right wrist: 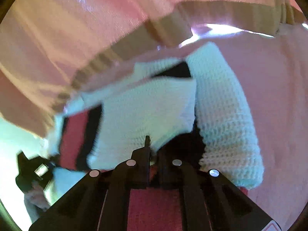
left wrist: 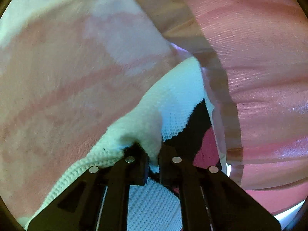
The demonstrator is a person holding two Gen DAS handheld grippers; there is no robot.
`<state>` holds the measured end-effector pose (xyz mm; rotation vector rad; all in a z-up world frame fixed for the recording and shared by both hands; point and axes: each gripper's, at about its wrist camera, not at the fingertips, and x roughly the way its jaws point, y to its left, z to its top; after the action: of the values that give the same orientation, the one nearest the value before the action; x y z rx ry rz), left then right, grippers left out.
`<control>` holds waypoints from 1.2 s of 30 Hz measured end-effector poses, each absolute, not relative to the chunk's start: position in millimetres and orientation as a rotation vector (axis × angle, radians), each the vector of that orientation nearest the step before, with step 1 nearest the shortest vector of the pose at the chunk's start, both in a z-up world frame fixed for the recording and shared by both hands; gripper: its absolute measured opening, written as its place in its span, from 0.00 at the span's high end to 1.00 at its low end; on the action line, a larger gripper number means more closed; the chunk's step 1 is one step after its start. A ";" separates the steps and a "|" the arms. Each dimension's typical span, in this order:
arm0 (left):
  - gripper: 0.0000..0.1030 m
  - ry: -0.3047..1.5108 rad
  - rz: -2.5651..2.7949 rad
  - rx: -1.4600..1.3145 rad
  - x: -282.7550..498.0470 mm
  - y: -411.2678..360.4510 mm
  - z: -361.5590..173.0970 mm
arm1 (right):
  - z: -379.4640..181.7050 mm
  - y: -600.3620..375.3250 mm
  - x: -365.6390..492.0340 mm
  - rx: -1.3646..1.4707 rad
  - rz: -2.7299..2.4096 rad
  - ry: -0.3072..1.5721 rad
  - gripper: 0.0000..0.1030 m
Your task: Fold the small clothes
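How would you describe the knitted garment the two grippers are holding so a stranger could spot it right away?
Start from the broad pink fabric that fills the background. Lying against it is a small white waffle-knit garment with black and red patches, pinched along its near edge by the left gripper and the right gripper. Its chunky white knit texture sets it apart from the smooth pink cloth around it.

R gripper (right wrist: 154, 154), black two-finger type, jaws closed on edge of a small white waffle-knit garment w/ black and red patches (right wrist: 146, 104). Its rolled white sleeve (right wrist: 227, 115) lies to the right, on a pale pink cloth surface (right wrist: 279, 96). Far left, blurred, the other black gripper (right wrist: 36, 171) touches the same garment's edge.
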<state>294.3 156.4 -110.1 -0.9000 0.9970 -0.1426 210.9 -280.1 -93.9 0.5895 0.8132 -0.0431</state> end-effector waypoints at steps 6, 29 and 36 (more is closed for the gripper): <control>0.91 1.008 -0.144 -0.923 288.3 164.7 -111.8 | -94.0 -292.8 201.5 0.636 -0.026 0.834 0.77; 0.60 0.946 0.017 -0.385 317.1 126.8 -79.9 | -81.3 -57.7 332.5 0.209 0.271 0.995 1.00; 0.59 0.935 0.027 -0.313 319.1 124.7 -83.4 | -80.3 -220.6 273.6 0.317 0.068 0.917 1.00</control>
<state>319.1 124.7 -83.4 -0.3127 0.9353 0.0272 273.6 -220.6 -80.3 0.3173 0.9169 0.0677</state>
